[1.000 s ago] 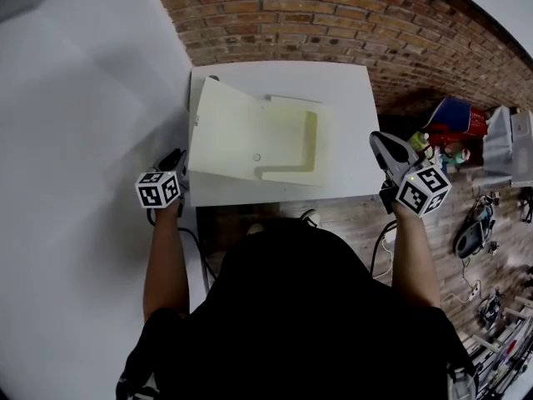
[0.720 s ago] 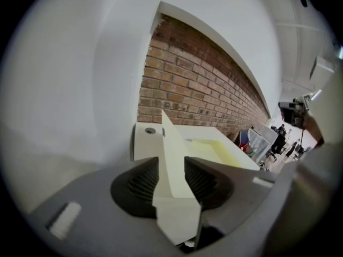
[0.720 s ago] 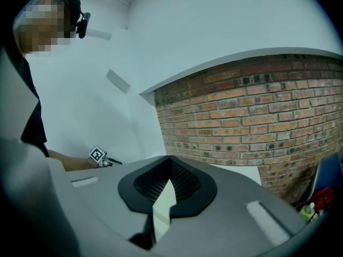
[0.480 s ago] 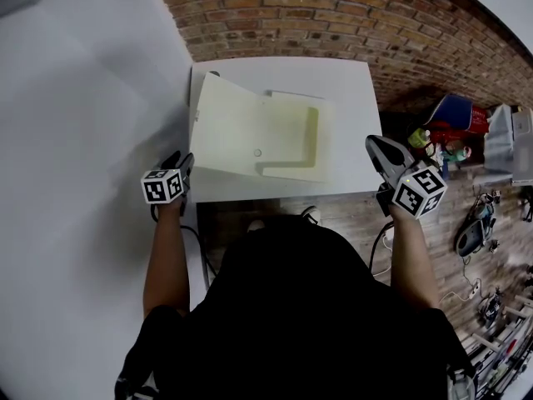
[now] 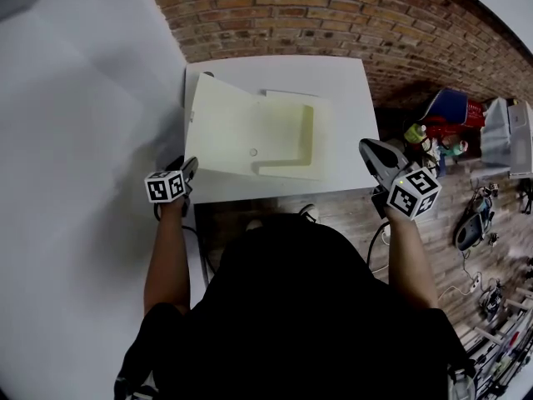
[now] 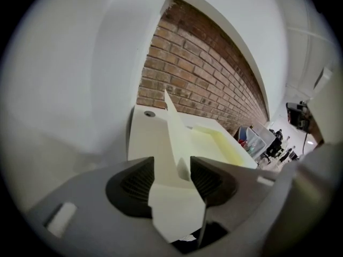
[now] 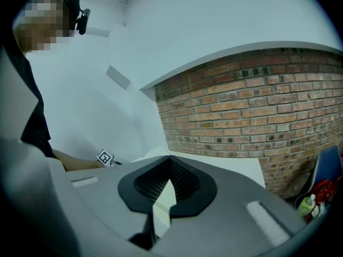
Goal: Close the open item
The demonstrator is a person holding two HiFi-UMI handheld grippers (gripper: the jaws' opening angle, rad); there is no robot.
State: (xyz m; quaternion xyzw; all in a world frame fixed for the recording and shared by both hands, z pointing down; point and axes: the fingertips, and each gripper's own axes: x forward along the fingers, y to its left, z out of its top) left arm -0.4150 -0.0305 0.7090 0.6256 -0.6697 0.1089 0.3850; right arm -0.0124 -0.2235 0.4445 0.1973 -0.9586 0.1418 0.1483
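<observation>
Left hand-held gripper [image 5: 186, 169] at the near left corner of the desk [image 5: 350, 98], jaws well apart and just opened wider, near corner of the lid [image 5: 221, 132] between the pads but not pinched. Right hand-held gripper [image 5: 369, 150] just off the desk's near right edge, jaws closed together, empty. Open cream box [image 5: 258, 136] in the middle of the desk, lid tilted up on its left side, shallow tray [image 5: 291, 136] on the right. Brick wall [image 5: 333, 15] beyond the far edge.

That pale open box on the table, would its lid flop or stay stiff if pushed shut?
The lid looks thin and flat, standing half raised, so it probably swings easily and may flex. The box seems shallow and light, so it might slide on the smooth white table.
</observation>
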